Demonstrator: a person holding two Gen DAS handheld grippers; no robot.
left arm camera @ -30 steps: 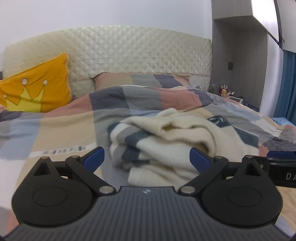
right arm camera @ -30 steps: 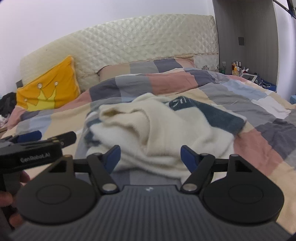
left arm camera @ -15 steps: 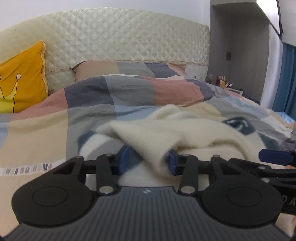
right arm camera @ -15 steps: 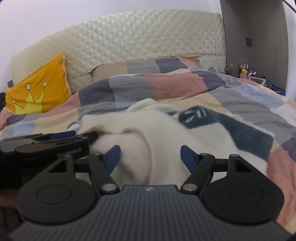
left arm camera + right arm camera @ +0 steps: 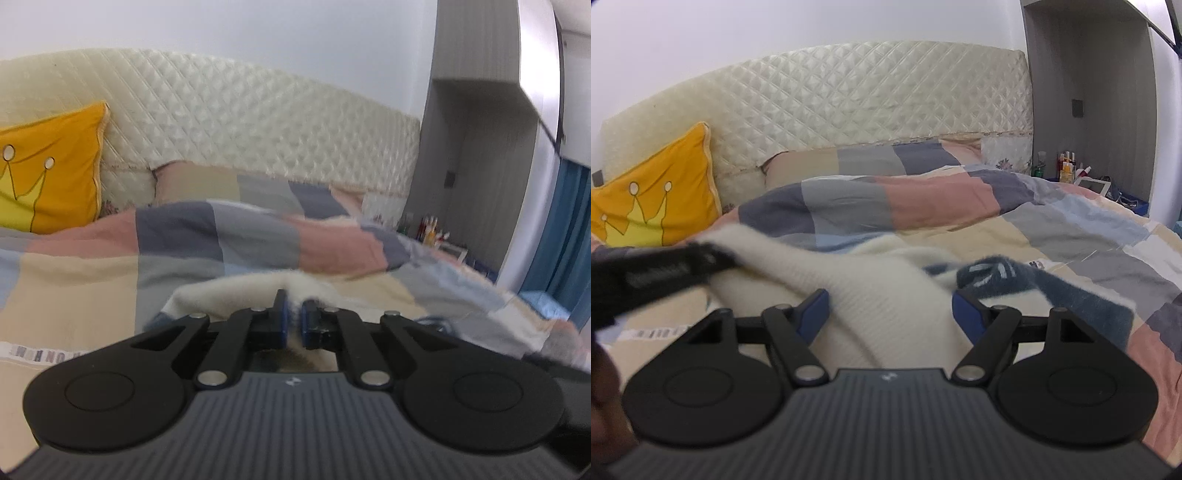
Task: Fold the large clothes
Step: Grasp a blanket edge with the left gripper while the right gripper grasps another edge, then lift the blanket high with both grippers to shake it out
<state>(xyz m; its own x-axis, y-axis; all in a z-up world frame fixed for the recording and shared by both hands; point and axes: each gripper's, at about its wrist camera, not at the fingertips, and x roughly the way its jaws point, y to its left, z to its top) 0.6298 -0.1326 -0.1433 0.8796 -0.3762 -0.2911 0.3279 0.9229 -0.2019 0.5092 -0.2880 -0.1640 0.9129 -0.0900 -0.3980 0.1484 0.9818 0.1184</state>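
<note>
A cream sweater (image 5: 886, 291) with dark blue-grey patches lies crumpled on the patchwork duvet (image 5: 923, 206). My left gripper (image 5: 293, 325) is shut on a fold of the cream sweater (image 5: 229, 295) and holds it lifted off the bed. In the right wrist view the left gripper (image 5: 665, 273) shows at the left, blurred, pulling the sweater's edge up and leftward. My right gripper (image 5: 890, 314) is open, its blue pads either side of the sweater's cream body, not closed on it.
A yellow crown pillow (image 5: 653, 206) leans on the quilted cream headboard (image 5: 849, 122) at the left. A bedside table with bottles (image 5: 1067, 170) and a grey wardrobe (image 5: 480, 147) stand at the right. Blue curtain (image 5: 565, 236) at far right.
My left gripper went from open to shut on a sweater fold and lifted it up and left. My right gripper stayed open and moved closer over the sweater.
</note>
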